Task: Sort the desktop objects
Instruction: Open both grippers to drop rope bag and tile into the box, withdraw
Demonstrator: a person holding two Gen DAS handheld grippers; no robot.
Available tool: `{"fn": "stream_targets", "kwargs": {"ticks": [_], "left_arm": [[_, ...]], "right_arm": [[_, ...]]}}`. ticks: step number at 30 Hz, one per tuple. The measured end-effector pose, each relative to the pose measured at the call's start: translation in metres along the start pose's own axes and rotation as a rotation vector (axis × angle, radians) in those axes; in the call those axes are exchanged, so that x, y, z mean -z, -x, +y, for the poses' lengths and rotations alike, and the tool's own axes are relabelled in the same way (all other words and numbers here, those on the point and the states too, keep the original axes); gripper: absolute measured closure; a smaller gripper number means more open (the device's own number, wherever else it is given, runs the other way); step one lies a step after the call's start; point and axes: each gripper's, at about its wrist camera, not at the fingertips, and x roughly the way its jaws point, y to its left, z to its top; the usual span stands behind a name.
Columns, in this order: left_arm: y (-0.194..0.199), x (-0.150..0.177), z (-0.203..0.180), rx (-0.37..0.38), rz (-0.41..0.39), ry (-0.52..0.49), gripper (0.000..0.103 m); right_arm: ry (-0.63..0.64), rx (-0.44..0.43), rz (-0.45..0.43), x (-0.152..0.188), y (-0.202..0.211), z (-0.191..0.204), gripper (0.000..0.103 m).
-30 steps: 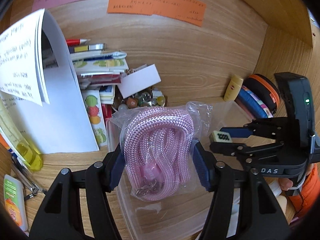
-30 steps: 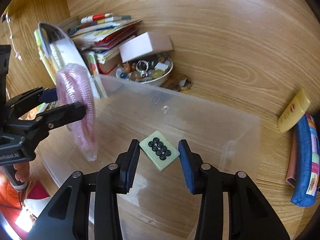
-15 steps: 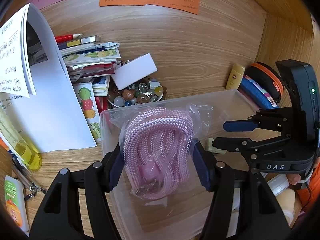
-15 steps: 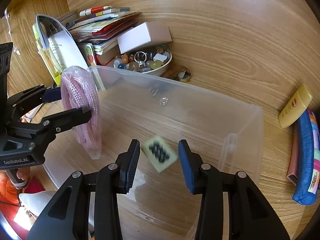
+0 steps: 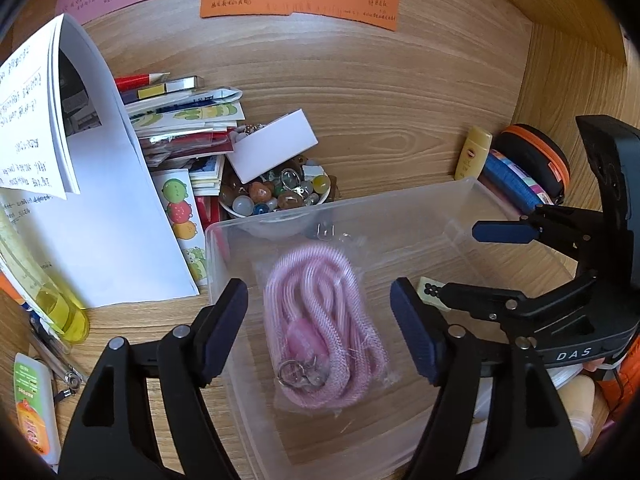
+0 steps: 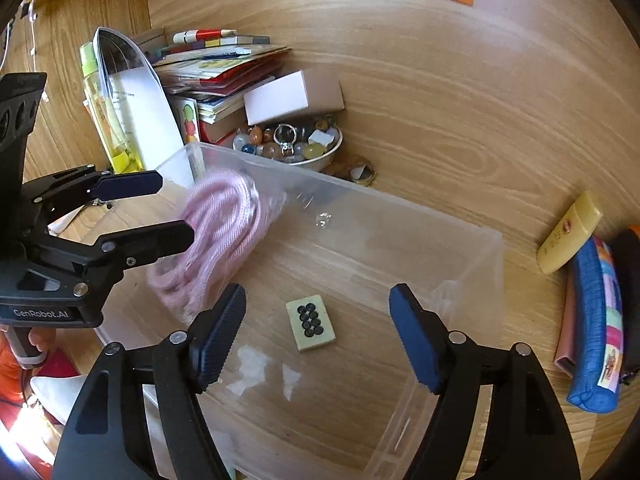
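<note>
Clear plastic bin [image 5: 400,204] holds bagged pink rope [image 5: 320,320] and tile [image 6: 311,322]. Left gripper [image 5: 320,328], right gripper [image 6: 318,330] jaws opening, empty. Risk: withdrawing fingers snag bag, tip bin.

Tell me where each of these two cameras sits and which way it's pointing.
Left wrist view: sits on the left tool, looking down along its opening fingers into the clear bin at the bagged pink rope, which no pad touches; the right tool and an orange sleeve show.
Right wrist view: sits on the right tool, angled down into the same bin at the mahjong tile, jaws opening, clear of it; the left tool shows.
Shared: bin, rope, tile, bead bowl, yellow tube.
</note>
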Motion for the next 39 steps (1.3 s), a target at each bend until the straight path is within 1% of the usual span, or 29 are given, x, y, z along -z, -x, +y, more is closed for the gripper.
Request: {"fn": "stream_targets", "kwargs": {"ticks": [3, 5, 7, 10, 15, 19, 21, 24, 26, 28, 30, 33, 35, 37, 39], "left_arm": [[0.004, -0.001, 0.0, 0.003, -0.01, 0.0, 0.029], [0.008, -0.002, 0.0, 0.001, -0.021, -0.002, 0.026], [0.013, -0.003, -0.001, 0.003, -0.036, -0.004, 0.02], [0.02, -0.005, -0.001, -0.002, -0.062, -0.002, 0.016], [0.035, -0.01, 0.003, -0.026, -0.113, 0.002, 0.013], [0.054, -0.016, 0.005, -0.013, -0.158, 0.016, 0.009], [0.064, -0.019, 0.004, -0.02, -0.185, 0.018, 0.008], [0.078, -0.021, 0.002, -0.043, -0.21, 0.01, 0.007], [0.089, -0.019, 0.0, -0.055, -0.229, -0.001, 0.007], [0.099, -0.017, -0.003, -0.067, -0.249, -0.006, 0.004], [0.109, -0.014, -0.005, -0.076, -0.268, 0.0, 0.003], [0.121, -0.008, -0.009, -0.071, -0.276, 0.008, 0.003], [0.127, -0.002, -0.014, -0.081, -0.273, 0.002, 0.003], [0.134, 0.008, -0.02, -0.097, -0.276, -0.008, 0.003], [0.14, 0.019, -0.025, -0.097, -0.274, -0.012, 0.003]], "right_arm": [[0.003, 0.011, -0.011, -0.004, -0.001, 0.001, 0.032], [0.002, 0.004, -0.023, -0.004, 0.004, 0.0, 0.031], [0.002, 0.006, -0.034, -0.006, 0.008, -0.001, 0.03], [0.004, 0.023, -0.054, -0.009, 0.015, -0.003, 0.024], [0.0, 0.057, -0.073, -0.013, 0.03, -0.005, 0.023], [-0.019, 0.088, -0.097, -0.011, 0.05, -0.005, 0.023], [-0.02, 0.1, -0.118, -0.008, 0.063, -0.002, 0.023], [-0.011, 0.135, -0.157, 0.0, 0.083, 0.003, 0.017], [0.001, 0.153, -0.18, 0.006, 0.094, 0.007, 0.016], [0.01, 0.175, -0.205, 0.014, 0.103, 0.011, 0.016], [0.009, 0.187, -0.23, 0.022, 0.111, 0.016, 0.015], [-0.008, 0.158, -0.244, 0.034, 0.117, 0.022, 0.014], [-0.024, 0.141, -0.252, 0.043, 0.121, 0.025, 0.014], [-0.036, 0.131, -0.262, 0.051, 0.124, 0.029, 0.014], [-0.049, 0.12, -0.265, 0.062, 0.127, 0.033, 0.012]]}}
